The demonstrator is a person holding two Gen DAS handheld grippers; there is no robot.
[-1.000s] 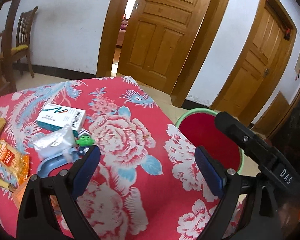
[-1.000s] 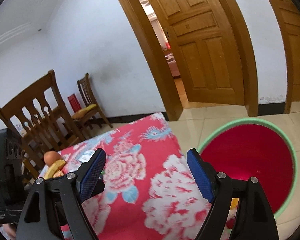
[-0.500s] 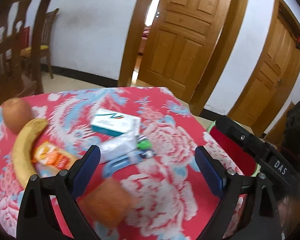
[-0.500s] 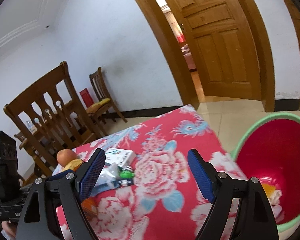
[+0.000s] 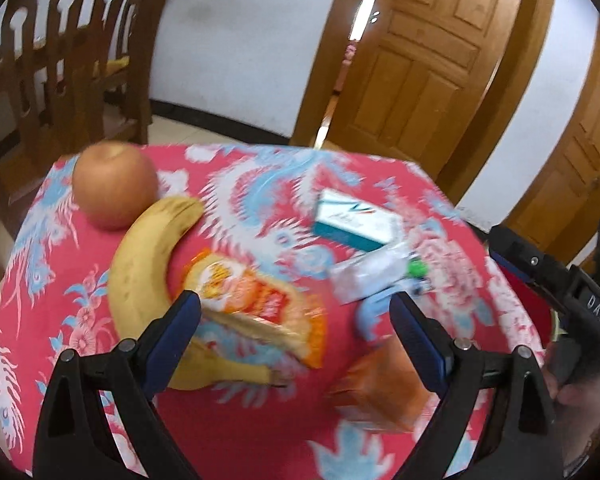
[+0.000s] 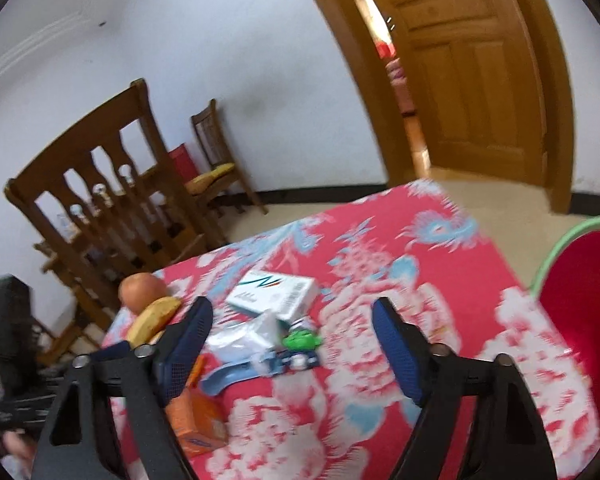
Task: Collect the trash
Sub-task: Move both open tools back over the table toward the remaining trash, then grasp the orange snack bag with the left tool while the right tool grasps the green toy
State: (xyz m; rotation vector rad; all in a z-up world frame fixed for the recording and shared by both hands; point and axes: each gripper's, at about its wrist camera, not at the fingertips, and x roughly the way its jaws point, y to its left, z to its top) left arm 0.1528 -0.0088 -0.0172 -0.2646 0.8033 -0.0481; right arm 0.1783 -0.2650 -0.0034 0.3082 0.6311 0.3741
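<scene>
Above the floral tablecloth (image 5: pixel 236 412), left gripper (image 5: pixel 296 332) jaws apart, right gripper (image 6: pixel 292 344) narrowing, empty, over perhaps wrappers (image 6: pixel 244 336).

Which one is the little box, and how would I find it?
Start at the red flowery table. Near the middle lies a pile of wrappers, and the box lies flat at its far end, toward the door. It is the only white carton with a teal side and hard, straight edges; the clear bag beside it is soft and crumpled.
</scene>
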